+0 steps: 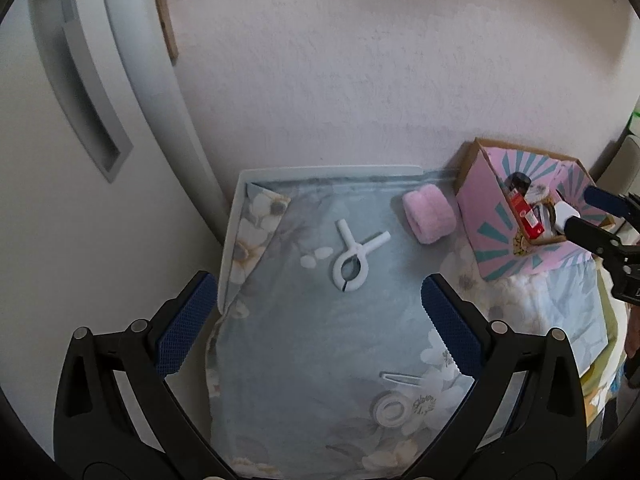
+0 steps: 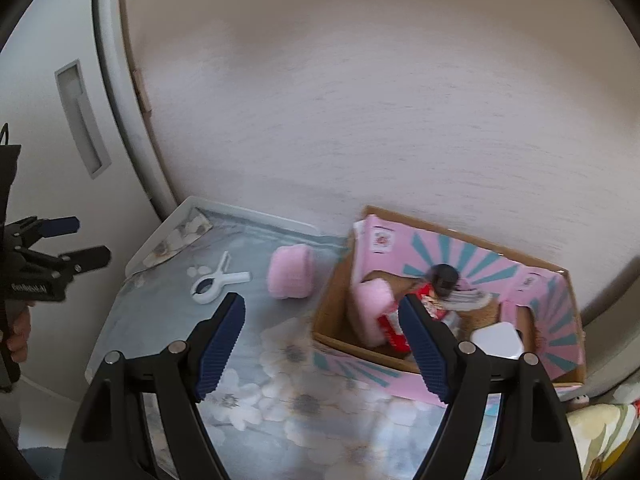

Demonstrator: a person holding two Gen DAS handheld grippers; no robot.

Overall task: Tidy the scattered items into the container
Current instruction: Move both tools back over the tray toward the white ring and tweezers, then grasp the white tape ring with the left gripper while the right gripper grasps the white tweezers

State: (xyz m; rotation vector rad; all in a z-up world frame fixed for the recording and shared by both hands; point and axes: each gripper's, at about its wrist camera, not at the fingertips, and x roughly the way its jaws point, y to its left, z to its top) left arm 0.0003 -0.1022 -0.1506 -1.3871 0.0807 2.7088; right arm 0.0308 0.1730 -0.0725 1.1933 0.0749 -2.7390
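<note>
A pink and teal cardboard box (image 2: 460,240) stands on the flowered cloth at the right and holds a pink sponge (image 2: 372,308), a red packet (image 2: 390,326), a dark bottle (image 2: 444,276) and a white block (image 2: 498,338). My right gripper (image 2: 320,304) hangs open and empty at the box's near left corner. On the cloth lie a pink fluffy roll (image 1: 428,214), a white clamp (image 1: 352,258), two small white pads (image 1: 316,258), a thin clip (image 1: 402,378) and a white tape ring (image 1: 390,410). My left gripper (image 1: 318,286) is open and empty, just short of the clamp.
The flowered cloth (image 1: 320,340) covers a white table whose rim (image 1: 332,170) meets the textured wall. A white appliance door with a recessed handle (image 1: 80,92) stands at the left. The box (image 1: 492,216) sits against the wall. A person's hand (image 2: 18,336) grips the left tool.
</note>
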